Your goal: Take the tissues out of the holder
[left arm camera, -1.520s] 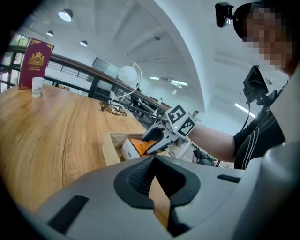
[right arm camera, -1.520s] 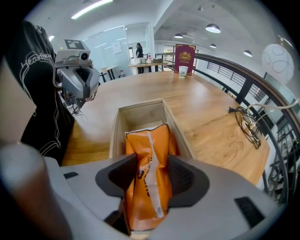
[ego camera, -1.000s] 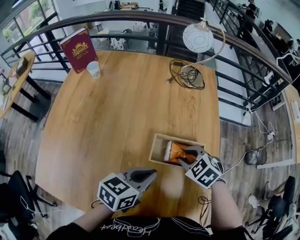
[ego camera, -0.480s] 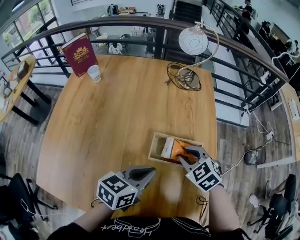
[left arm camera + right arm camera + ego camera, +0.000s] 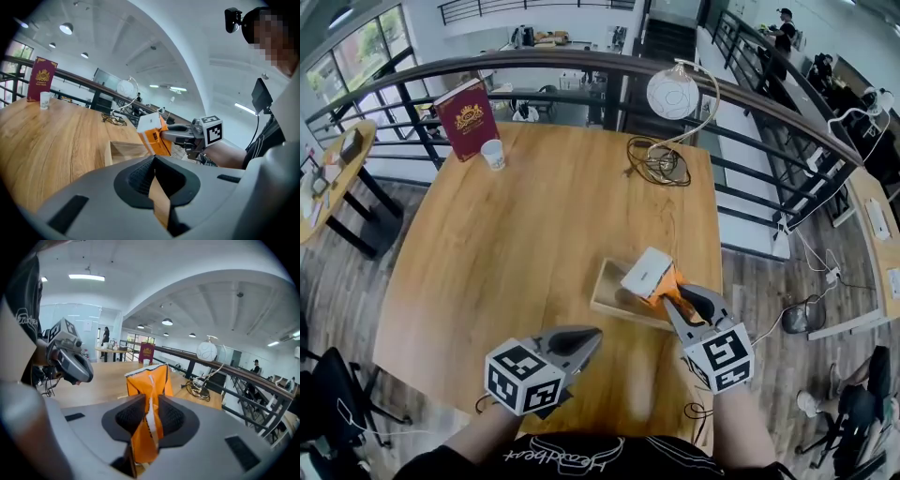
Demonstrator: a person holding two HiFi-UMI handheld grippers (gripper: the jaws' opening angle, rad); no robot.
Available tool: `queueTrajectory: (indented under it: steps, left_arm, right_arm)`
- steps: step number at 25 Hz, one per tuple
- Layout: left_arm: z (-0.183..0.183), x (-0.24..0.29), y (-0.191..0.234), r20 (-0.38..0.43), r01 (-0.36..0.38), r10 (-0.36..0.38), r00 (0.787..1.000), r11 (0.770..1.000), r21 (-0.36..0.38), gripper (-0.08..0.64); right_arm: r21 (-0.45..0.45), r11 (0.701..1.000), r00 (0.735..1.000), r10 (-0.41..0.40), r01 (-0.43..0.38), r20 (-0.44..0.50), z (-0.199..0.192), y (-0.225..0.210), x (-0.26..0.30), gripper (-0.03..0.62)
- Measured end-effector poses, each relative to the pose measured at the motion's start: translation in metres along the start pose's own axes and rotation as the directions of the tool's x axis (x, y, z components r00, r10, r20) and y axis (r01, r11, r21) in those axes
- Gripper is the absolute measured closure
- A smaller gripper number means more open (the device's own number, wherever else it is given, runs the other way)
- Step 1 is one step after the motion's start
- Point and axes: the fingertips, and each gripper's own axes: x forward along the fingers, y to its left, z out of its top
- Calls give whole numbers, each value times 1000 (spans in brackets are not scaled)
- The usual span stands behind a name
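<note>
**Lifting tissue pack out of holder, R claw loaded**

Obs: right gripper (image 5: 670, 292) is clamped on the orange tissue pack (image 5: 652, 276). In the right gripper view, the jaws pinch the wrapper near its lower end. The pack is tilted, white end face up, and hangs over the right part of the wooden holder (image 5: 607, 281). Its low corner looks about level w/ the rim. I can't confirm it's fully clear.

Left gripper (image 5: 592, 335) has its jaws together w/ nothing in them. It hovers over the table (image 5: 534, 216) near the front edge, apart from the holder.

How I'd run this step:
- Grip is on soft wrapper, so the pack may swing or slip. I'd go slow and keep the squeeze steady.
- Raise straight up until the low corner clears the rim, then move sideways. Snagging could drag the light holder along.
- If the holder lifts, I'd pin its near wall w/ the left gripper.

Vs 1 s ago: pack sat low inside the holder and now it's raised and tipped. Right gripper came up w/ it. Left gripper approx unchanged and holder hasn't noticeably shifted.
</note>
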Motion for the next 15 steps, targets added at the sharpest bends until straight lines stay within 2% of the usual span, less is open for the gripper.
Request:
queueTrajectory:
  steps: [4,8,15]
  left_arm:
    - [-2,-19,-29,37,-2,1,999,1000,18,546]
    - [-17,-41,-69,60,1,-3,998,999,35,546]
    - [-53,-84,-148,100,22,-25,995,999,38,546]
  right_arm:
    - [26,999,996,-22,20,82,21,21,-49,502]
    - [54,998,990,-30,23,137,26,54,-103,504]
    - [87,996,989,0,-13,146,6,121,-193,506]
